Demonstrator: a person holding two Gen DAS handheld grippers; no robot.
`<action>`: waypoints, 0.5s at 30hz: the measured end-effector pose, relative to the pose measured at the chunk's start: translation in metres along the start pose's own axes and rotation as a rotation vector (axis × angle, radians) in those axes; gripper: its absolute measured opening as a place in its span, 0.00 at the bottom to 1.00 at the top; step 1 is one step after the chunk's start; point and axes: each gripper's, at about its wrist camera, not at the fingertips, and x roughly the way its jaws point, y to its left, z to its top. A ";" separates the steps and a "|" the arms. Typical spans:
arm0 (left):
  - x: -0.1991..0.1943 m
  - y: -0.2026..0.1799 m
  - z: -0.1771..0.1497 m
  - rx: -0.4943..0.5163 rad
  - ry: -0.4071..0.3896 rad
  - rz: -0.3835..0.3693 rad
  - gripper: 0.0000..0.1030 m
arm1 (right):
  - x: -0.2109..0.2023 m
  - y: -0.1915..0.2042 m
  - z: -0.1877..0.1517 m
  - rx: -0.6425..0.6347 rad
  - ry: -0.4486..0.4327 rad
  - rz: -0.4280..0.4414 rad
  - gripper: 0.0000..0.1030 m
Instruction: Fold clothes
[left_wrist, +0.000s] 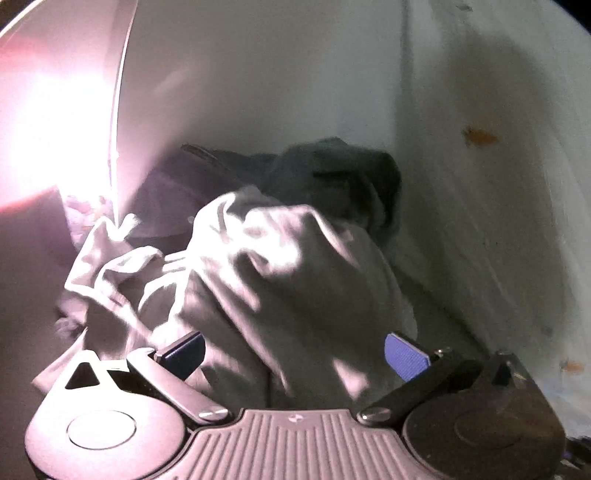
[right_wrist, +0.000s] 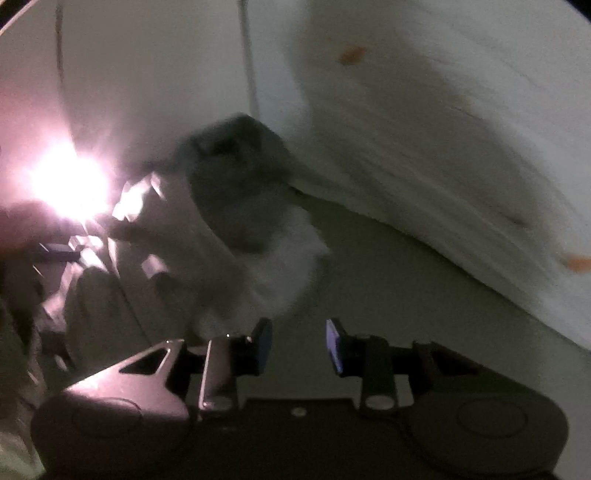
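Blurring pale garment, dark garment half-hidden

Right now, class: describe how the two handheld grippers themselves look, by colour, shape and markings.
The left gripper has blue ribbed pads on metal finger bars, round grey hubs and a grooved centre plate bearing a small round mark. The right gripper matches it, with blue pads and screw-fixed bars, though it looks darker in shadow. No cables or sleeves show.

Supporting surface: a plain, pale grey-beige flat surface, dimly lit, meeting a white wall along its far edge. Lying directly on it: a crumpled light grey fabric garment, heaped in loose folds, and behind it, touching, a bunched dark green-black cloth garment against the wall corner.
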 end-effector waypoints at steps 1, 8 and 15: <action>0.006 0.004 0.005 0.000 -0.003 0.006 0.99 | 0.014 0.008 0.013 -0.002 -0.008 0.028 0.39; 0.058 0.042 0.022 -0.068 0.046 -0.003 0.99 | 0.095 0.065 0.074 -0.118 -0.044 0.226 0.65; 0.034 0.020 0.019 -0.069 0.010 -0.068 0.98 | 0.133 0.105 0.055 -0.444 -0.092 0.119 0.08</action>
